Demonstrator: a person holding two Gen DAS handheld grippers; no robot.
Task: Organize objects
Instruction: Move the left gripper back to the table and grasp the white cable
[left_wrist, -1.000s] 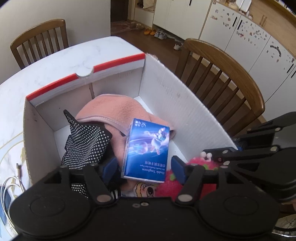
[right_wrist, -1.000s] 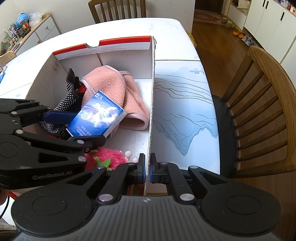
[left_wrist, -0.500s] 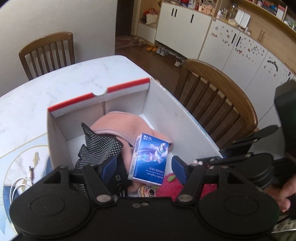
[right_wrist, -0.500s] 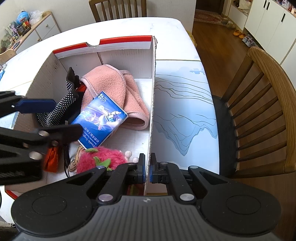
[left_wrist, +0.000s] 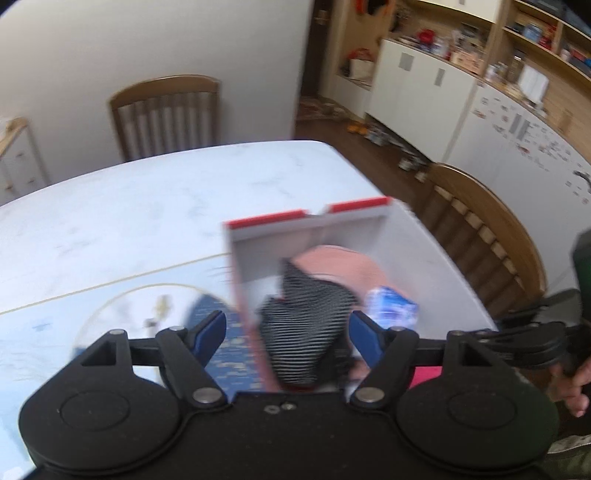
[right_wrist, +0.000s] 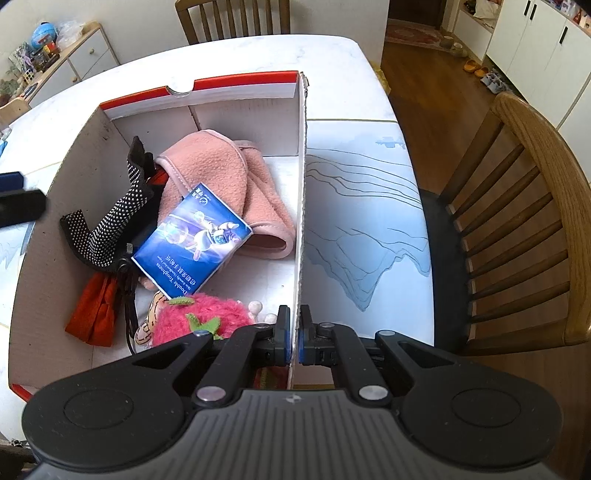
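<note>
Where right fingers (right_wrist: 283, 338) pinch its wall, box (right_wrist: 301, 206) with tissue pack (right_wrist: 192, 240), pink cloth (right_wrist: 218, 173).

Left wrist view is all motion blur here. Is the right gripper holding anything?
Observer: Yes. The right gripper is shut on the cardboard box, clamping its right wall near the front corner.
Operator: Where does the blue tissue pack sit?
Observer: The blue tissue pack lies tilted inside the box, leaning on the pink fleece cloth.
Operator: Anything I cannot see?
Observer: A red cloth lies on the box floor by the left wall, next to the dotted black fabric.
</note>
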